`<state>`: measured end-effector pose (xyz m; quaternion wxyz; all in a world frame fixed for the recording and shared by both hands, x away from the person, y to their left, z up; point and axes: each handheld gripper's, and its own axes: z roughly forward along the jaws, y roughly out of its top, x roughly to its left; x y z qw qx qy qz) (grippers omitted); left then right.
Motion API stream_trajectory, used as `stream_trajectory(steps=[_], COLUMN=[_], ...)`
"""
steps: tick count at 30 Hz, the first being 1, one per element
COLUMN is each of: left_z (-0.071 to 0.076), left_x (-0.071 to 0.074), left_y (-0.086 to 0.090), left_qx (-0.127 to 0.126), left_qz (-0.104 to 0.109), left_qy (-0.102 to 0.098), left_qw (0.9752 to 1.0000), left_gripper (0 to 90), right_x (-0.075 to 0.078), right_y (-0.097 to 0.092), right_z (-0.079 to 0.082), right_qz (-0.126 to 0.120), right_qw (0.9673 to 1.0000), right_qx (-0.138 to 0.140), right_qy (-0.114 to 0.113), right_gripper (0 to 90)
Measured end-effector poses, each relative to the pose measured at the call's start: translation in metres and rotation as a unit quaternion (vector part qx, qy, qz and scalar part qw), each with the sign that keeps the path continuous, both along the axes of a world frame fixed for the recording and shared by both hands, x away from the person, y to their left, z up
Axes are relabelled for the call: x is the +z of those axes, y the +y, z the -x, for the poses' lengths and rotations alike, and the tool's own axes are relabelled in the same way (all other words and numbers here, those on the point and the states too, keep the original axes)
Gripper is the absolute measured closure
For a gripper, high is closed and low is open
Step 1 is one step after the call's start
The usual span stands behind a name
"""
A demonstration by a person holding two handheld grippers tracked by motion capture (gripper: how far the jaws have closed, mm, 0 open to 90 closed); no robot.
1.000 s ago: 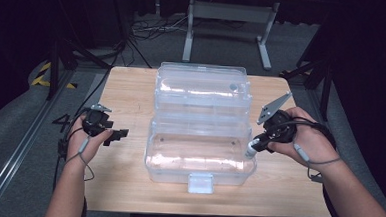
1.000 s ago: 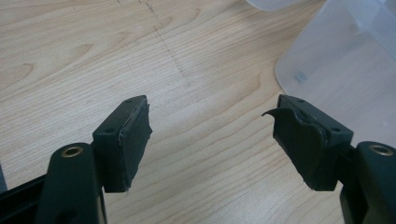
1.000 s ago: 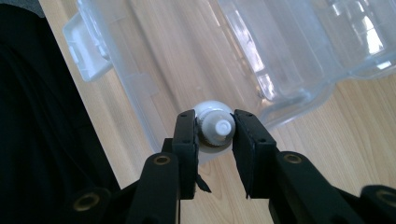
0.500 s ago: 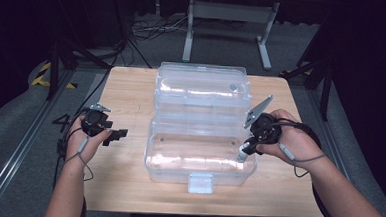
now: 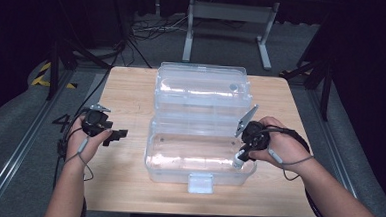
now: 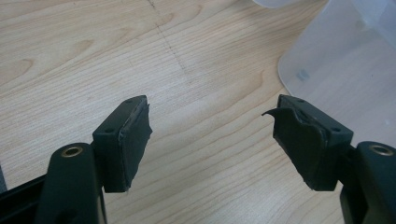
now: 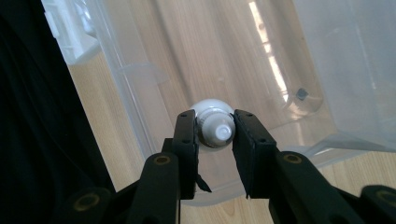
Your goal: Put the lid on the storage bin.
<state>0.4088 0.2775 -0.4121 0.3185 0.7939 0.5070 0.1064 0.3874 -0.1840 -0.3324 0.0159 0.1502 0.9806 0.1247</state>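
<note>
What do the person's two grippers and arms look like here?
Both are black two-jaw tools. The left gripper has worn, torn black pads. The right gripper has round brass-coloured rivets and carries a grey three-cornered plate. A grey cable loops around each wrist. Forearms are bare, with no sleeves.

left gripper (image 5: pixel 115 134) jaws apart, right gripper (image 5: pixel 238 162) jaws clamped
</note>
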Motion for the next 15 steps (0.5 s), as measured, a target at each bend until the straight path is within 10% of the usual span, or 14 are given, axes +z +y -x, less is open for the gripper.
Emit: stream_trajectory(steps=[15], left_z=[0.000], left_x=[-0.001], left_y=[0.000], left_qx=[0.002], left_qz=[-0.001], left_qy=[0.004], left_qw=[1.0000], left_gripper=[28.0], right_x=[-0.028], right_y=[0.003], right_z=[-0.002], right_qz=[0.026], right_qw=[0.9994], right_qx=[0.009], right_qy=[0.018], right_gripper=[71.7])
